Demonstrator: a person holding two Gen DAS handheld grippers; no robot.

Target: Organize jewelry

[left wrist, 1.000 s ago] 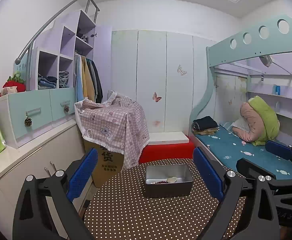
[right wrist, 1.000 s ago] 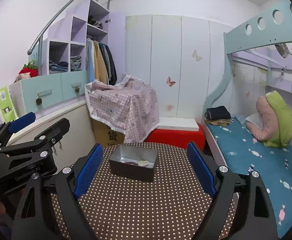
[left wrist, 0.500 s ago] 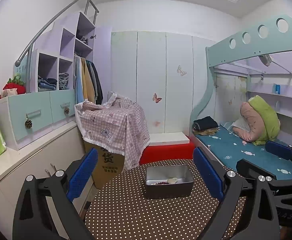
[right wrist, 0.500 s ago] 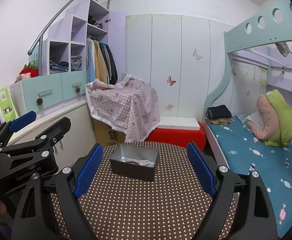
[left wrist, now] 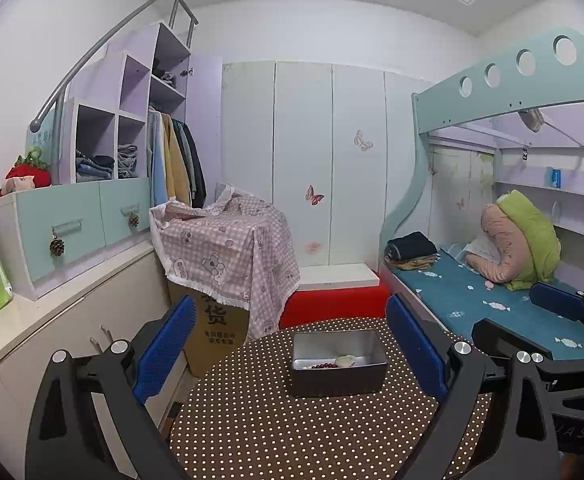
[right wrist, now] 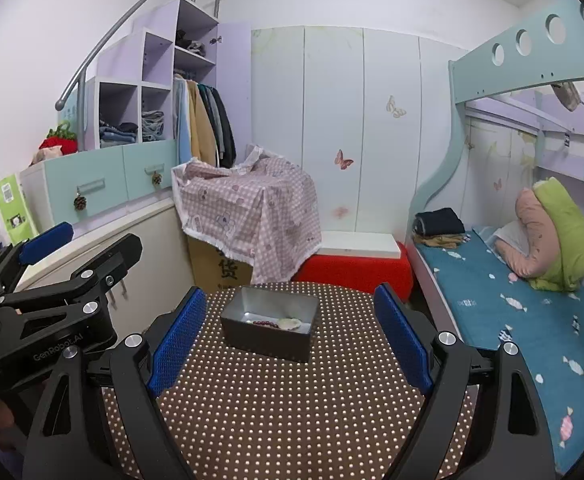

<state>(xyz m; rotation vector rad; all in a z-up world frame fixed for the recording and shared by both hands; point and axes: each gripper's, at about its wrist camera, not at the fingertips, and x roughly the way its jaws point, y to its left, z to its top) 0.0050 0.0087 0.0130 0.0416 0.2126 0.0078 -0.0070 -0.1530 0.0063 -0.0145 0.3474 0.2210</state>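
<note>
A grey metal box (left wrist: 338, 362) stands on the round brown polka-dot table (left wrist: 292, 432). Inside lie a dark red bead bracelet (left wrist: 324, 365) and a pale cream piece (left wrist: 345, 359). The box also shows in the right wrist view (right wrist: 269, 322), with the bracelet (right wrist: 263, 323) and the cream piece (right wrist: 289, 322). My left gripper (left wrist: 287, 344) is open and empty, held above the table short of the box. My right gripper (right wrist: 287, 336) is open and empty, also short of the box. Each gripper shows at the edge of the other's view.
A cardboard box under a pink checked cloth (left wrist: 227, 248) stands behind the table. A red bench (left wrist: 332, 300) is beyond it. A bunk bed with a teal mattress (left wrist: 492, 304) is at the right. A counter with drawers (left wrist: 51, 280) runs along the left.
Both grippers have stayed nearly still, with only a slight drift of the views. Nothing was taken hold of or let go.
</note>
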